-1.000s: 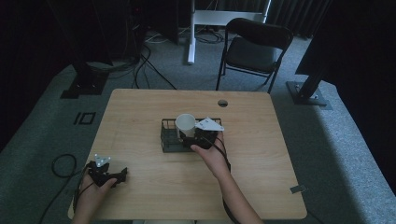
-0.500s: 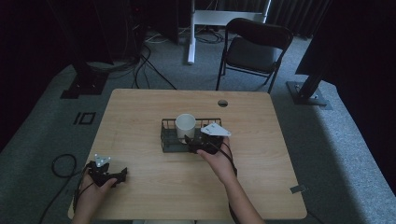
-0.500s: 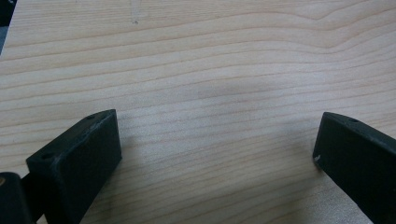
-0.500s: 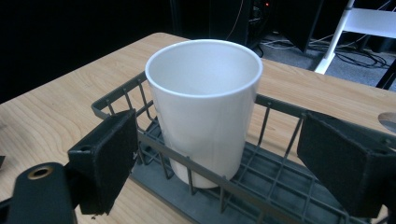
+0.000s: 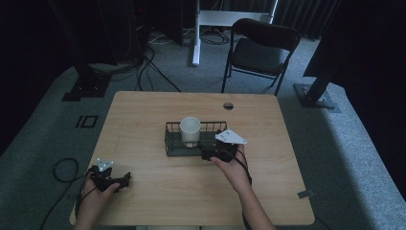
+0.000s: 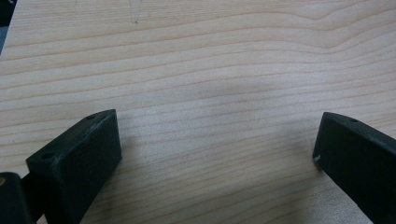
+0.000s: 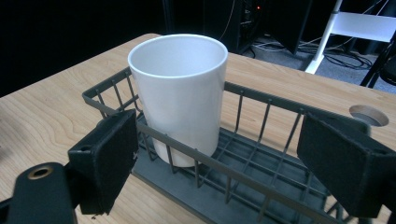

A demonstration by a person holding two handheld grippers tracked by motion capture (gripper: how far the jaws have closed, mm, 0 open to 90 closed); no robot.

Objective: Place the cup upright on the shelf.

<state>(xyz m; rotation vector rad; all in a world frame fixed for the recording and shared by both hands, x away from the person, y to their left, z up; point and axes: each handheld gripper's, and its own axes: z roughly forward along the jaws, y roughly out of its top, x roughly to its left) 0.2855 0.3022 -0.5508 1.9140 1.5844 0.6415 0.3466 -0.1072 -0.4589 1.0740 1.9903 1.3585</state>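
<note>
A white cup (image 7: 180, 95) stands upright inside a dark wire basket (image 5: 173, 143) in the middle of the table (image 5: 143, 110). The right gripper (image 7: 219, 168) sits at the basket's near side, wide and holding nothing. The left gripper (image 6: 217, 154) is wide too, far off near the table's corner.

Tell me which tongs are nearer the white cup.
Right. The right tongs sit open at the wire basket's near edge, just beside the white cup. The left tongs rest open at the table's near left corner.
</note>
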